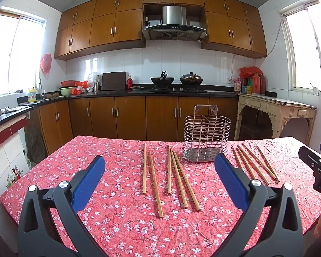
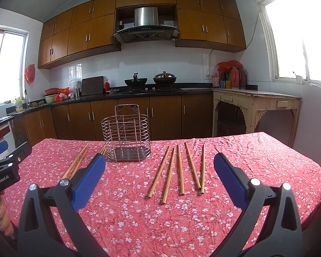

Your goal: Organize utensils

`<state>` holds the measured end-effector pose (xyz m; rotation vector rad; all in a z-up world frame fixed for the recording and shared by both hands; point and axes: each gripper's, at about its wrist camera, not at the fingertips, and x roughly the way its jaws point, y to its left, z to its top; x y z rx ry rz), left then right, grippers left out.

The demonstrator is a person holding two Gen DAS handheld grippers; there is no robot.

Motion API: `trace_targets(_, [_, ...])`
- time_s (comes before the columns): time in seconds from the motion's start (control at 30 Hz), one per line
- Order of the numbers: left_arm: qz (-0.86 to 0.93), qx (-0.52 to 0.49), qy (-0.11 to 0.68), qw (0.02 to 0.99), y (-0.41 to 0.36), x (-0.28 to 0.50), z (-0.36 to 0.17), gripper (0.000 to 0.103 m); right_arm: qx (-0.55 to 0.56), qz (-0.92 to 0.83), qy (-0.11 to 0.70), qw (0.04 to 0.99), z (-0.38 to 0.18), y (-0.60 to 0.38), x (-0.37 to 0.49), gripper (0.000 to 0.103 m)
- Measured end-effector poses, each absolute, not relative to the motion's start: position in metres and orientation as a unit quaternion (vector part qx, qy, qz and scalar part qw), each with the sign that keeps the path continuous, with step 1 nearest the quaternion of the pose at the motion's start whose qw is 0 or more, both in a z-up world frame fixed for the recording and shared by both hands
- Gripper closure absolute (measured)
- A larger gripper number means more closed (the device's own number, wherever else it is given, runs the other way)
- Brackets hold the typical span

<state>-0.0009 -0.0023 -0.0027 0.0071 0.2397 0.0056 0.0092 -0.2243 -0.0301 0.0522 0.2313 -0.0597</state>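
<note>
Several wooden chopsticks lie on the red floral tablecloth (image 1: 117,224). One group (image 1: 171,175) lies left of the wire utensil basket (image 1: 206,135), another group (image 1: 254,162) right of it. In the right wrist view the basket (image 2: 126,135) stands at centre left, with one group of chopsticks (image 2: 179,171) ahead and another (image 2: 77,162) at the left. My left gripper (image 1: 158,160) is open and empty above the table, short of the chopsticks. My right gripper (image 2: 159,158) is open and empty too. Each gripper shows at the edge of the other's view.
The table (image 2: 267,162) ends at its far edge behind the basket. Beyond it run kitchen cabinets (image 1: 130,117), a stove with two woks (image 1: 175,80) and a cream side table (image 1: 276,109) at the right.
</note>
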Motion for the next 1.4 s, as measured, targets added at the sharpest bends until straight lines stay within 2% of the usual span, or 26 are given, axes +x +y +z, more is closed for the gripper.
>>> trace_targets(0.93, [0.004,0.006,0.126,0.992,-0.006,0.003,-0.007,0.002,0.029,-0.032,0.122,0.992,-0.036,-0.221,0.012,0.004])
trace_targets(1.4, [0.031,0.013,0.206,0.978,0.002,0.047,-0.035,0.002,0.042,-0.054,0.193,0.979,-0.057,-0.239,0.056,0.004])
